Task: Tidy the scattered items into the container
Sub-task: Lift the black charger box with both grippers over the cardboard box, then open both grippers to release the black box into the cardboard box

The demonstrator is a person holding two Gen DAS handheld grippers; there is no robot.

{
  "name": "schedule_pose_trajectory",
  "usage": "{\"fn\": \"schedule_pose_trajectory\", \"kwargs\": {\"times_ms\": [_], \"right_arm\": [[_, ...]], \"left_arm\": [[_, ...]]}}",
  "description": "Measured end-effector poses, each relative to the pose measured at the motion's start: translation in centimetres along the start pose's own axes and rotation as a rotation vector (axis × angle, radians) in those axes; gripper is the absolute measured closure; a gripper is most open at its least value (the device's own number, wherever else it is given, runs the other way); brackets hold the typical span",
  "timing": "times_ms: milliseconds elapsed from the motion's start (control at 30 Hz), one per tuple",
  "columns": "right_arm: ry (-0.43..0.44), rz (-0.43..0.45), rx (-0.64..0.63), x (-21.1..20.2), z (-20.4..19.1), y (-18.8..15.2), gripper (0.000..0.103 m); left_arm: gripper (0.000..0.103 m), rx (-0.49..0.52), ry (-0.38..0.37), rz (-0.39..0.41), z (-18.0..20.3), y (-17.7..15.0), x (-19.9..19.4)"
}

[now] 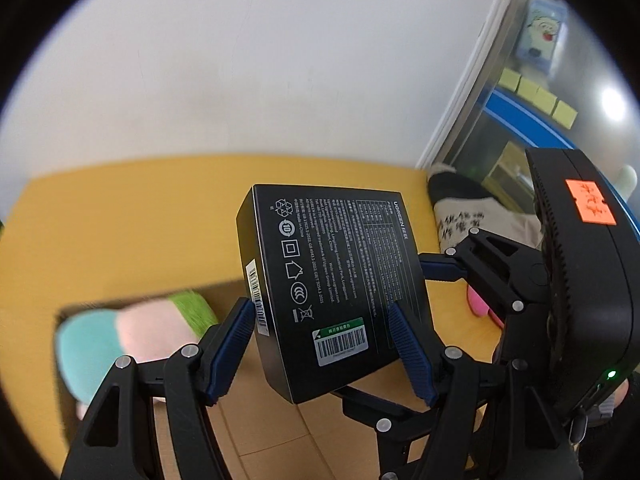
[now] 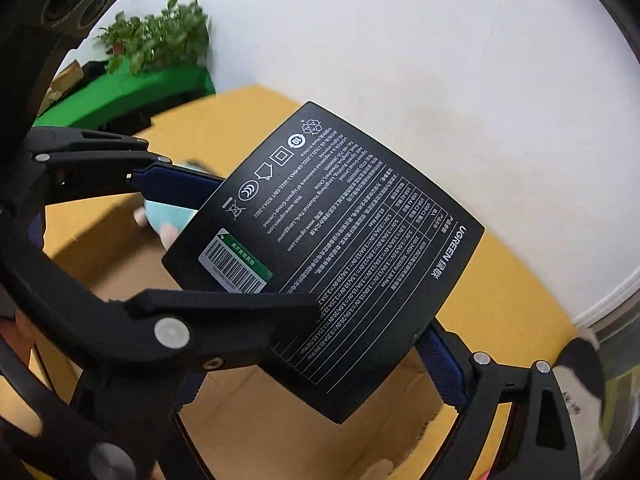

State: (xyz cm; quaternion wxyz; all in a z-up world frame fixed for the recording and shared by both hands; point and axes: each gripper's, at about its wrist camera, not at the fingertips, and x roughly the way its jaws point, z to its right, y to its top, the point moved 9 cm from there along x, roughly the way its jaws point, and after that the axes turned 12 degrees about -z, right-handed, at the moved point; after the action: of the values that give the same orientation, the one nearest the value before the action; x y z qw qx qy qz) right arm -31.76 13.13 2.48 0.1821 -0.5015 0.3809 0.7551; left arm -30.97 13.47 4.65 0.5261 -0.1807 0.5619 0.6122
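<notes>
UGREEN charger box [image 1: 332,292] [image 2: 332,248] off the table [image 1: 120,220] [image 2: 500,300], held in the air, printed spec face toward both cameras, tilted. Hangs over the open cardboard carton [image 1: 260,432] [image 2: 320,440], not touching its floor.

Left gripper [image 1: 320,308] pinching the charger box: blue ribbed pads [image 1: 232,352] pressed on opposite sides near the barcode-sticker end. In the right wrist view, seen reaching in from the left side.

Right gripper [image 2: 316,360] also clamped on the charger box across its other two sides: one blue pad [image 2: 444,368] flush on the edge by the brand name, opposite finger mostly hidden behind the left gripper's finger (in the left wrist view it comes out under the box's lower corner). Jaws fairly wide, filled by the box.

Carton on the yellow table, flaps open. Inside, toward its left wall: plush toy [image 1: 120,340], teal, pink and green bands (blurred).

Black-and-cream sock [image 1: 460,208] with printed writing at the table's far right corner. Small pink item [image 1: 480,304] near the table's right edge, partly behind the right gripper; cannot tell what.

Potted plant [image 2: 160,36] on a green surface beyond the table's far left corner. White wall behind.
</notes>
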Motion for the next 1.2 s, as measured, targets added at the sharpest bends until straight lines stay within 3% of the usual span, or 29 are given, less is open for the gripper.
{"fn": "schedule_pose_trajectory", "kwargs": {"times_ms": [400,533,733,867,1000,1200], "right_arm": [[0.149,-0.261,0.049,11.1,1.0,-5.4,0.009],[0.165,-0.339,0.077,13.9,1.2,-6.3,0.011],[0.144,-0.351,0.107,15.5,2.0,-6.5,0.008],[0.103,-0.342,0.133,14.9,2.4,-7.0,0.005],[0.099,-0.302,0.176,12.3,2.7,-8.4,0.005],[0.139,-0.061,0.192,1.2,-0.2,-10.5,0.005]], "left_arm": [[0.035,-0.122,-0.052,-0.223,-2.5,-4.3,10.7],[0.037,-0.165,-0.07,-0.263,-2.9,-4.6,13.0],[0.037,-0.211,-0.117,-0.266,-3.9,-5.3,13.9],[0.035,-0.198,-0.1,-0.261,-4.0,-5.5,12.7],[0.035,-0.13,-0.019,-0.197,-4.6,-6.1,8.3],[0.033,-0.009,0.104,-0.031,-3.1,-8.0,-2.5]]}}
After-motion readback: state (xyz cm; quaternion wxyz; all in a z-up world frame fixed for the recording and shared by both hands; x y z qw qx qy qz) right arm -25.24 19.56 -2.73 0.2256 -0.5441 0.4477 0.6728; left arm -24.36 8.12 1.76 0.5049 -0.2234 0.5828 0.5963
